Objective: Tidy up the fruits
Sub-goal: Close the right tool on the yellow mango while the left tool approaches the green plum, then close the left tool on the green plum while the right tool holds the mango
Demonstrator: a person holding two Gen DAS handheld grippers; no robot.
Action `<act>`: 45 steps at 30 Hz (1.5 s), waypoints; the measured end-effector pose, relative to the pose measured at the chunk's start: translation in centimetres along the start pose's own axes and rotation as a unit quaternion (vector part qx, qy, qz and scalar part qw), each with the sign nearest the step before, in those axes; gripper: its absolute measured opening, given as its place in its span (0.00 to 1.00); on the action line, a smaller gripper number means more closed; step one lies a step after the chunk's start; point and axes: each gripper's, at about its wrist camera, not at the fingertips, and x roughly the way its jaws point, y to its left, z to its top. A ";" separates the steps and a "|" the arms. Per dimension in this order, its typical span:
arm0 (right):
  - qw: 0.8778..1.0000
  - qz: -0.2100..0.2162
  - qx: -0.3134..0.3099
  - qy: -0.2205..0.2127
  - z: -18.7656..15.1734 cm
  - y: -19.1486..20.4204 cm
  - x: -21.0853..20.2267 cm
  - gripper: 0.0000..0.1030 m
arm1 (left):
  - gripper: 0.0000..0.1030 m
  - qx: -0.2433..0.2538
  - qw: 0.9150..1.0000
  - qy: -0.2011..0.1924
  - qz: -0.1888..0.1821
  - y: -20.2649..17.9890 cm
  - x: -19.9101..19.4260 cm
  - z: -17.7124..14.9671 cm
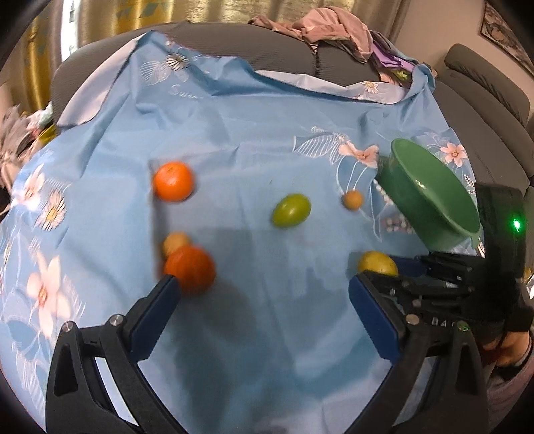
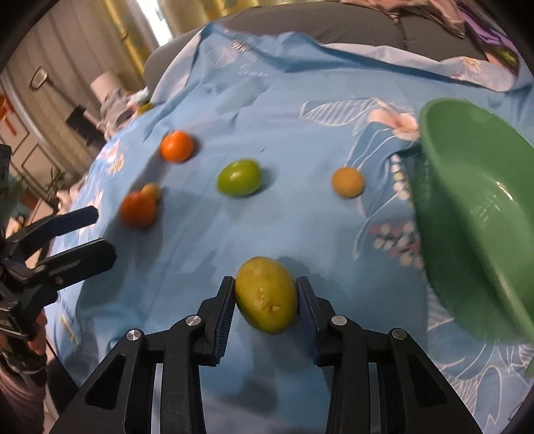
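On a blue floral cloth [image 2: 300, 233], my right gripper [image 2: 267, 300] is shut on a yellow-green fruit [image 2: 266, 295], with a pad pressing each side. A tilted green bowl [image 2: 467, 160] stands just to its right. Farther off lie a green fruit [image 2: 239, 177], a small brown-orange fruit [image 2: 347, 182], two oranges [image 2: 177, 146] [image 2: 138, 209] and a small yellowish fruit [image 2: 152, 190]. My left gripper [image 1: 263, 283] is open and holds nothing. Its left fingertip is beside the near orange [image 1: 190, 268]. The far orange [image 1: 173, 181] and the green fruit [image 1: 291, 211] lie beyond it.
The cloth covers a grey sofa [image 1: 283, 46] with a pile of clothes [image 1: 333, 30] on its back. A second grey seat [image 1: 484, 86] stands at the right. The cloth drops off at the left edge, beside curtains [image 1: 100, 16] and clutter.
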 end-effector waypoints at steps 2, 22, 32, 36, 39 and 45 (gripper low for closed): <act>1.000 0.002 0.010 -0.004 0.2 -0.6 0.0 0.37 | 0.96 0.013 1.000 0.003 -0.004 -0.7 1.5 1.4; 0.999 0.030 0.024 -0.021 0.3 -1.6 -0.3 0.37 | 0.37 0.076 0.995 0.069 0.006 -3.1 10.4 5.3; 0.999 0.020 0.030 -0.026 0.2 -1.6 -0.9 0.37 | 0.37 0.051 0.996 0.065 -0.014 -2.8 7.9 4.1; 0.999 0.018 0.033 -0.035 0.4 -1.6 -1.8 0.37 | 0.37 0.043 0.998 0.051 -0.022 -2.7 5.3 3.3; 0.998 0.019 0.034 -0.039 0.2 -1.5 -2.2 0.37 | 0.37 0.034 0.998 0.039 -0.027 -2.7 3.1 2.6; 0.998 0.022 0.032 -0.051 -0.4 -1.0 -3.6 0.37 | 0.37 0.024 0.999 0.021 -0.024 -2.8 -0.3 1.1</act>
